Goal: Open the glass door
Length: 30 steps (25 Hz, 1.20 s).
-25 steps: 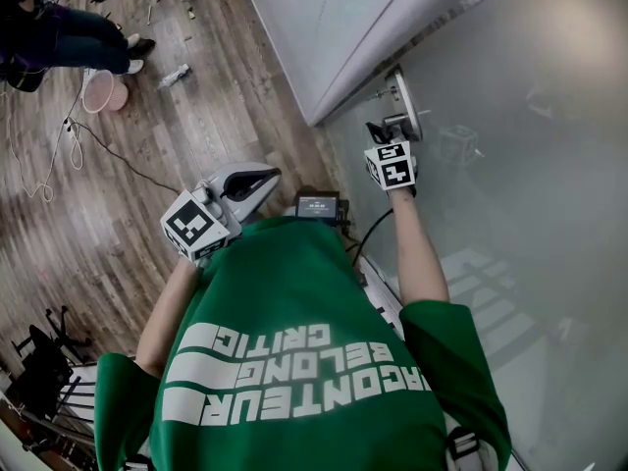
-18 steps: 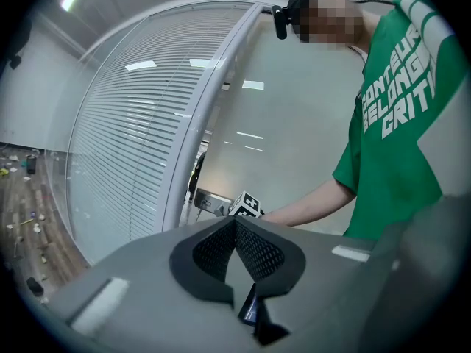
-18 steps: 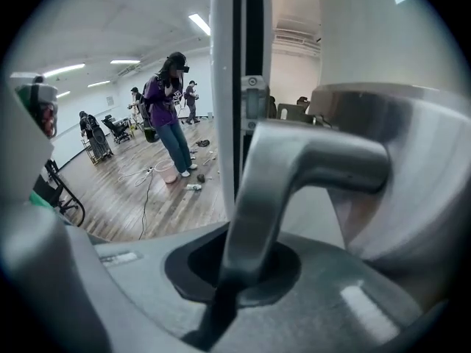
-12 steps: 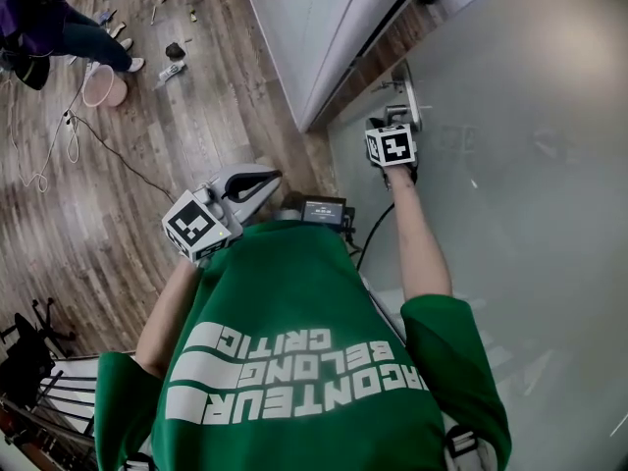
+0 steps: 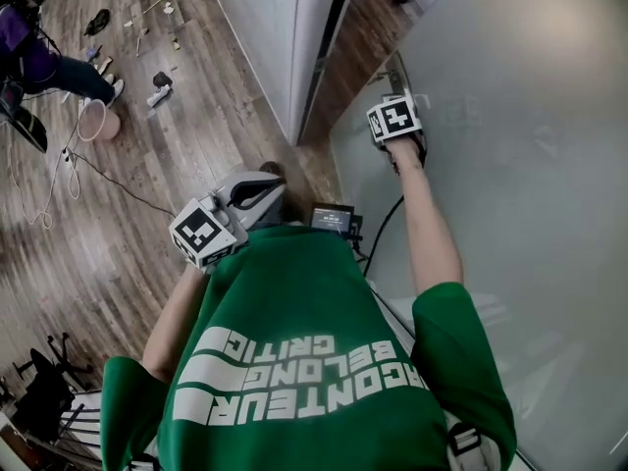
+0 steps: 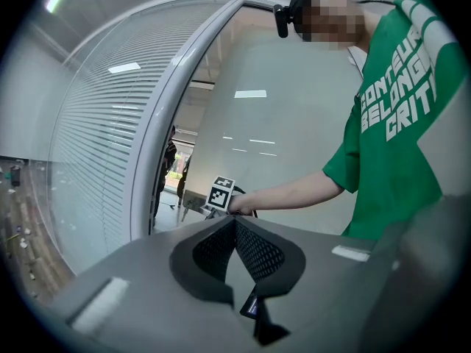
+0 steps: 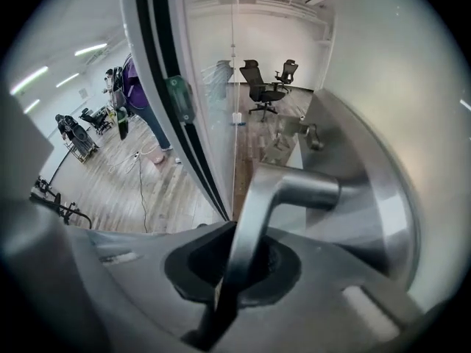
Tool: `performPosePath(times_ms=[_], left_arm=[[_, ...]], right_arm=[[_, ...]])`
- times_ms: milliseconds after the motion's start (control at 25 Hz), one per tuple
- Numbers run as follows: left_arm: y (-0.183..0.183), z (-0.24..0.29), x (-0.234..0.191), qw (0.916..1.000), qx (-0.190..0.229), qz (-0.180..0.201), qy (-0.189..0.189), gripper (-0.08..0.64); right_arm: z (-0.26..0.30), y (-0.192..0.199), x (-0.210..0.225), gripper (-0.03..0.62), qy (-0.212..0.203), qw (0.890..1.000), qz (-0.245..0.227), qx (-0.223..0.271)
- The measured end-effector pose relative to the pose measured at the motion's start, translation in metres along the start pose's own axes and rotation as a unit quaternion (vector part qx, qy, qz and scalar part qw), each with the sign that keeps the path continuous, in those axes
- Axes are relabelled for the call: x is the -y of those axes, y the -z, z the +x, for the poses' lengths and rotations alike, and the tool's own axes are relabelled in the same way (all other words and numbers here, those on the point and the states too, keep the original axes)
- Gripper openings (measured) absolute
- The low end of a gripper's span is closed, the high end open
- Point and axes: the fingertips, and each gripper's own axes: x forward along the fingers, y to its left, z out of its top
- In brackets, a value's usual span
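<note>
In the head view, a person in a green shirt (image 5: 294,361) stands at the frosted glass door (image 5: 520,116), which fills the right side. The door stands ajar: a strip of wooden floor (image 5: 196,135) shows between its edge and the white door frame (image 5: 312,47). The right gripper (image 5: 394,114) is stretched out at arm's length against the door's edge, its marker cube facing up. The left gripper (image 5: 267,186) is held close to the chest, well apart from the door, just beside a small screen (image 5: 332,217). At the far upper left, a second person (image 5: 39,62) is near a pink bucket (image 5: 98,123).

In the left gripper view, its jaws lie together at the tips with nothing between them. Beyond them the outstretched arm reaches the door, with slatted blinds (image 6: 96,145) to the left of the frame.

In the right gripper view, its jaws are clamped on the metal lever door handle (image 7: 283,193), whose bar runs down between the pads. The handle springs from a round metal plate (image 7: 379,197) on the door. Office chairs (image 7: 263,87) show through the gap.
</note>
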Motion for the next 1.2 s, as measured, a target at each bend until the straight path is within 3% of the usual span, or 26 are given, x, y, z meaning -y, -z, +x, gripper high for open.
performPosePath(times_ms=[520,1200], left_arm=[[-0.001,0.053,-0.01,0.9962,-0.007,0.008,0.087,0.009],[0.003,0.171,-0.023,0.9785,-0.042,0.015,0.201,0.009]], right_arm=[[-0.004,0.004,0.053,-0.008,0.014,0.998,0.05,-0.031],[0.014,0.04,0.131,-0.008,0.028,0.992,0.119,-0.042]])
